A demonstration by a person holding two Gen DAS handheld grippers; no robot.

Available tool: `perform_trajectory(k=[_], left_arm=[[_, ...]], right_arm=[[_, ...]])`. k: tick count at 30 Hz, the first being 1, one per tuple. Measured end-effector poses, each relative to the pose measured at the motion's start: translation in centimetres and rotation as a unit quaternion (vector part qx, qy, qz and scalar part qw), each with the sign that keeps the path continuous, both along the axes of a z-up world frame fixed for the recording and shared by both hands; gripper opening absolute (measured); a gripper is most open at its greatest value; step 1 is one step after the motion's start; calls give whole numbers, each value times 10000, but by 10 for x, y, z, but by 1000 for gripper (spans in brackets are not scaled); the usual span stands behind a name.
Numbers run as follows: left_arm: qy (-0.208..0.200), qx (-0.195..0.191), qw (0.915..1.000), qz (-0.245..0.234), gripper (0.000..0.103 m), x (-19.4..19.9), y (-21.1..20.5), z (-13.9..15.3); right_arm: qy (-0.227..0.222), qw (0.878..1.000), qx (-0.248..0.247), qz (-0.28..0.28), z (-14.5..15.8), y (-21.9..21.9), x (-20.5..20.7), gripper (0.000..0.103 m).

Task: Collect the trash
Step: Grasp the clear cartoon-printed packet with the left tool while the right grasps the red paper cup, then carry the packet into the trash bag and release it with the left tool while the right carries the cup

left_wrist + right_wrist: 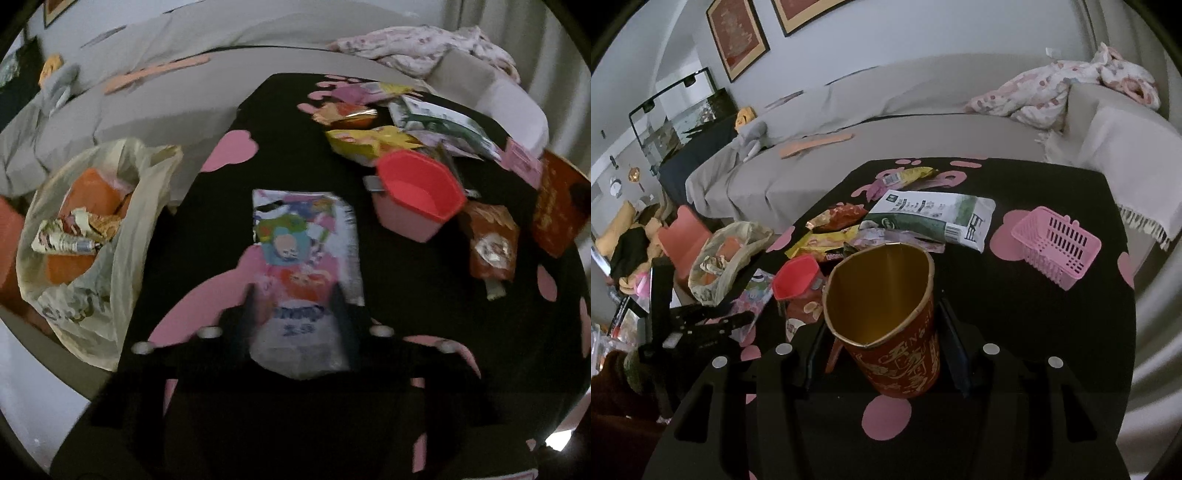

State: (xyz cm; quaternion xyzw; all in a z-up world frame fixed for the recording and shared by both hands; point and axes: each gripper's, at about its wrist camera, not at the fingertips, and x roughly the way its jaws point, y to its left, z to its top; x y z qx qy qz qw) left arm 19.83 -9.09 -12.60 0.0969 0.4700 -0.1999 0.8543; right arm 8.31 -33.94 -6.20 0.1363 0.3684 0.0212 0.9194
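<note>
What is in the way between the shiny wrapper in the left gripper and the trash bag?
Nothing visible. The left gripper holds the colourful wrapper over the black table. The plastic trash bag hangs open just off the table's left edge, with only bare tablecloth between them.

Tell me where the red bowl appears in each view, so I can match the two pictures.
Left wrist: the red bowl sits right of centre on the black table, beyond the left gripper and the wrapper it holds.
Right wrist: the red bowl is left of centre, just left of the red cup in the right gripper.
Shared landmark: the plastic bag at the table's left edge.
</note>
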Motion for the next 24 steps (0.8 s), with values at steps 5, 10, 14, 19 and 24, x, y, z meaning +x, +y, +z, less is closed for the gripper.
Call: perform_trajectory(k=[5,10,14,19,24], left_arm=[[-80,-498,9986,131,4,-5,13,20],[-340,-960,9945,238,3,-10,31,57],[-623,-1200,9903,311,3,-12,47,90],[-1085,-1210,9850,578,3,-12,75,127],[-1458,-1183,9781,897,4,-10,107,151]], right_arm=[[-113,9999,35,-39,6,1,-3,51],[-317,9995,-62,62,23,10,-3,51],[-568,9980,-158,239,44,24,5,51],[-924,9939,-201,576,75,51,22,51],[-1199,9872,-277,1011,98,91,44,51]])
